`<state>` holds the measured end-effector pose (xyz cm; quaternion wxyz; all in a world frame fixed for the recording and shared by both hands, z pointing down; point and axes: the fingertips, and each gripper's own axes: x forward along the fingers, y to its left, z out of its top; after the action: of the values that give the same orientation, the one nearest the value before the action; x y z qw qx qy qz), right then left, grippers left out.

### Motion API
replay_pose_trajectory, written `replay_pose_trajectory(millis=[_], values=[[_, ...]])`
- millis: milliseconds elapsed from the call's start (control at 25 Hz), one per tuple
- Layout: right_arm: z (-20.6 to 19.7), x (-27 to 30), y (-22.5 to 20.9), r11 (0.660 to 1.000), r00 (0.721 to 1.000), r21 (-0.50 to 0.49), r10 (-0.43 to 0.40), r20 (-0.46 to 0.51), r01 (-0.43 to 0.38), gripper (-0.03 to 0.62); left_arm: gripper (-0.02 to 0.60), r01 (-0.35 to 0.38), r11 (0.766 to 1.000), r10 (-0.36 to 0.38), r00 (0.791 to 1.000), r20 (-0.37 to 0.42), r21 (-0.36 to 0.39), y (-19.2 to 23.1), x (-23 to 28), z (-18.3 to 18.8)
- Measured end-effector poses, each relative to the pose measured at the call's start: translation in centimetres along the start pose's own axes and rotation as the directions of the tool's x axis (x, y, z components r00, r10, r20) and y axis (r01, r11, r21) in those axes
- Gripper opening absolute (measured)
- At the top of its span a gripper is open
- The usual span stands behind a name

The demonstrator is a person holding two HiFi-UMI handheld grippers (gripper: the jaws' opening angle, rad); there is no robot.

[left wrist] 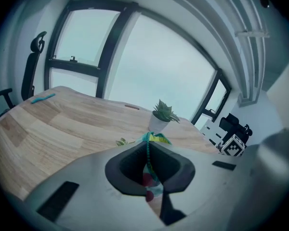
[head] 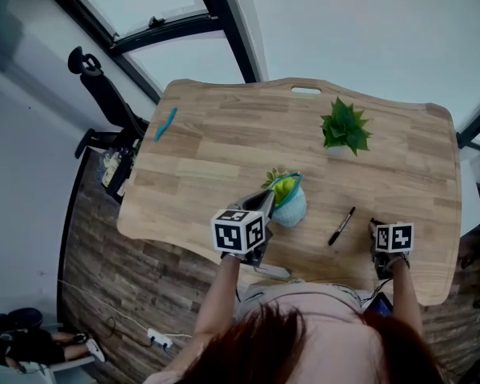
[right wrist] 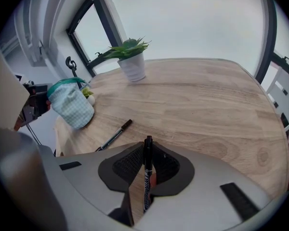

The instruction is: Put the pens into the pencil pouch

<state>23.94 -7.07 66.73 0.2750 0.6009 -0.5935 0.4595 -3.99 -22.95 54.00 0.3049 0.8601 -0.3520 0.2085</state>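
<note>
While the left tongs [left wrist: 148, 150] are closed narrow on the zip rim of the pencil pouch [head: 290, 202], the right tongs [right wrist: 148, 150] are closed on a black marker pen [right wrist: 146, 177], whose barrel runs along the pads with its capped end poking just past the tips. Pouch sits close to the near edge of the bench [head: 224, 150], about midway along it, mouth up and gaping; whether its base rests on the wood or hangs free I cannot tell. A second black pen [head: 342, 226] lies flat near the same edge, between the pouch and the right tongs, touching neither. A teal pen [head: 166, 124] lies well apart by the far left corner. A potted plant [head: 346, 126] stands toward the far edge, right of middle, clear of the work. Judgement on handling: the pouch is light, soft cloth and will sag or fold if let go, so the rim beside the zip is the right hold to keep the mouth open. Pens are light, stiff and smooth; a mid-barrel hold should stop them swivelling between the pads. The held pen looks ready to go in tip-first.
</note>
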Motion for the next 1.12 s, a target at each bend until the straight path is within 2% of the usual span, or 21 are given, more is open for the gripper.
replay_pose_trajectory(millis=[400, 640, 1120], values=[[1.7, -1.6, 1.2, 0.999, 0.995, 0.018, 0.047, 0.089, -0.049, 0.051, 0.012, -0.072, 0.997, 0.068, 0.994, 0.087, 0.038, -1.6, -0.7, -0.2], [3.6, -2.7, 2.2, 0.996, 0.985, 0.022, 0.079, 0.152, -0.083, 0.051, 0.012, -0.084, 0.996, 0.079, 0.991, 0.109, 0.035, -2.4, -0.9, -0.4], [7.8, -4.7, 6.0, 0.977, 0.937, 0.004, 0.205, 0.281, -0.215, 0.049, 0.012, -0.067, 0.998, 0.065, 0.991, 0.121, 0.013, -3.4, -0.7, -0.7]])
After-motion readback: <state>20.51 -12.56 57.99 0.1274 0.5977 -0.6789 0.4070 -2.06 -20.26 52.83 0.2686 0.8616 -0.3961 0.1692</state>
